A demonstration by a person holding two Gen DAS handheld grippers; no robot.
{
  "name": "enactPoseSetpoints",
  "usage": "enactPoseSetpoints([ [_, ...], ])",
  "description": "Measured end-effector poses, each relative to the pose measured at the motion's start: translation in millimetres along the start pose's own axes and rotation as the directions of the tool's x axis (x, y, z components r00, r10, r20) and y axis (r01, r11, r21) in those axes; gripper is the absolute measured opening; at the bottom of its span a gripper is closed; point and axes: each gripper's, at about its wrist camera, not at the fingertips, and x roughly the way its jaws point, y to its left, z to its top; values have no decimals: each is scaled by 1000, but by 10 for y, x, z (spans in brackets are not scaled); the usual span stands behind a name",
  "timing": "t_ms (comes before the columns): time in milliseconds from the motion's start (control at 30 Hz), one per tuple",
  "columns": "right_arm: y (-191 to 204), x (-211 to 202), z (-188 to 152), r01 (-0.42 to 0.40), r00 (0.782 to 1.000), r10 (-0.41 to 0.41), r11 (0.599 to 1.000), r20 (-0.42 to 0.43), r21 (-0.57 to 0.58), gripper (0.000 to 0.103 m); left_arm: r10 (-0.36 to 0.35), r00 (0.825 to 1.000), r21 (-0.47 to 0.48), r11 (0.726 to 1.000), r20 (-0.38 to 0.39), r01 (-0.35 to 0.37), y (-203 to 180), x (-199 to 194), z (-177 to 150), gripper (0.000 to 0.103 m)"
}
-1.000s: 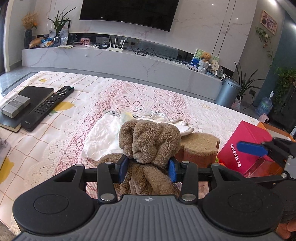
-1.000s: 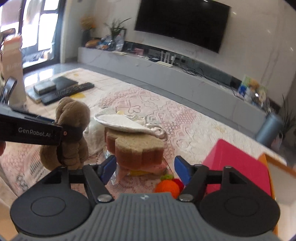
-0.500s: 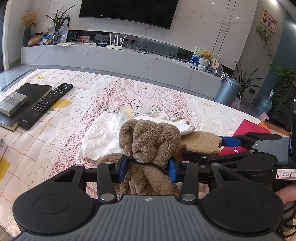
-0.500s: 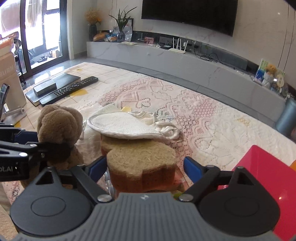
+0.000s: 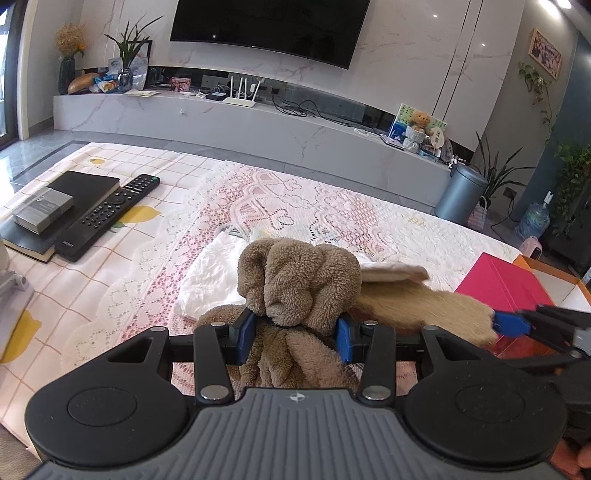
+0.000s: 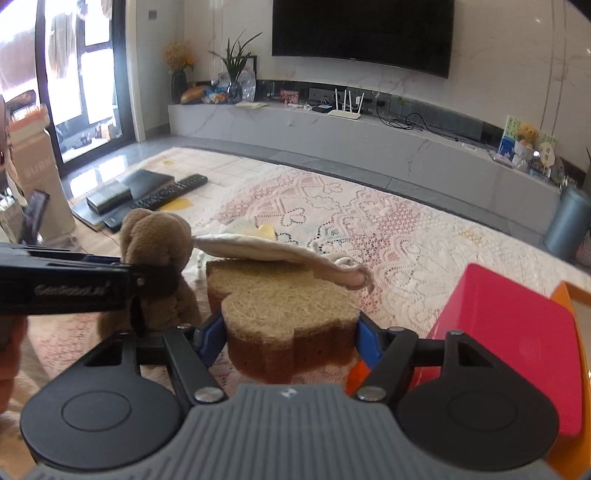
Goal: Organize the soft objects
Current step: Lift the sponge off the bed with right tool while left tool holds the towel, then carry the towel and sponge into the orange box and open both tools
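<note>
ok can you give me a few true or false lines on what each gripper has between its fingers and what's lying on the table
1. The left gripper is shut on the brown plush toy. True.
2. The right gripper has an orange ball between its fingers. False: a loofah sponge sits there, jaws closing on it.
3. A cream cloth mitt lies on top of the sponge. True.
4. The remote control lies on the pink box. False: it lies on the tablecloth beside a black book.

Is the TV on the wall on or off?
Off: the TV screen is uniformly black in both views, showing only small light reflections.
</note>
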Motion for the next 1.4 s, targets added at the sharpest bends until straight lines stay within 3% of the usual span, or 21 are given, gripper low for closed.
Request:
enactPoseSetpoints([
  [300,-8,-462,-329,-30,999,31,998,-32,49,70,-6,1000,30,1000,-11,6,-139,-227,-133,50],
  [633,-167,-1162,-546,-9,992,-19,976,127,215,70,-68,998,50,997,15,67,-462,-598,-221,50],
  [767,-320,-1449,-570,18,978,-73,963,194,270,70,-140,990,41,989,12,139,-659,-677,-196,50],
  [967,-696,-1864,-553,79,957,-165,939,237,335,70,-261,965,63,963,-3,260,-1083,-721,-41,50],
  [1200,-1196,-2209,-444,207,921,-309,904,236,375,70,-398,917,110,910,-34,399,-1712,-569,247,50],
  [1400,-1613,-2321,-419,329,886,-426,856,183,400,70,-491,867,137,856,-89,499,-2249,-272,442,50],
])
